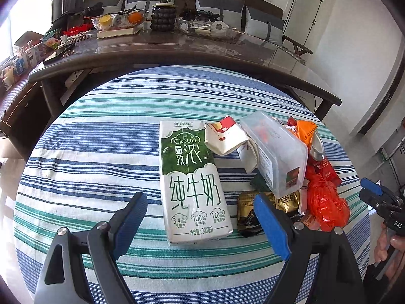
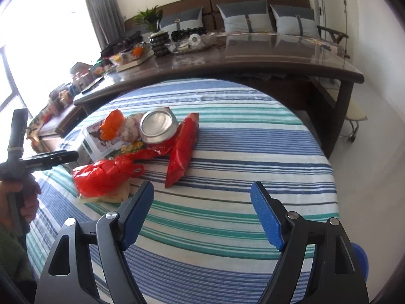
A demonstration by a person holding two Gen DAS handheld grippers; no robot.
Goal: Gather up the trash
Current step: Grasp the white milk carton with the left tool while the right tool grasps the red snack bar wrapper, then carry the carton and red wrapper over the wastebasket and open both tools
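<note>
Counting one milk carton [image 1: 193, 179], one can [image 2: 158, 126]

Both the left tool [image 1: 201, 221] and right tool [image 2: 202, 215] are pointing steeply downward, jaws standing wide apart, gripping nothing.

Striped cloth [image 1: 101, 152]; dark table [image 1: 177, 48] w/ potted plant [image 1: 164, 5], fruit bowl [image 1: 119, 20].

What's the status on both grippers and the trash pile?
Left gripper open over milk carton, not gripping. Right gripper open, empty, short of red snack bag. Nothing blocking.
</note>
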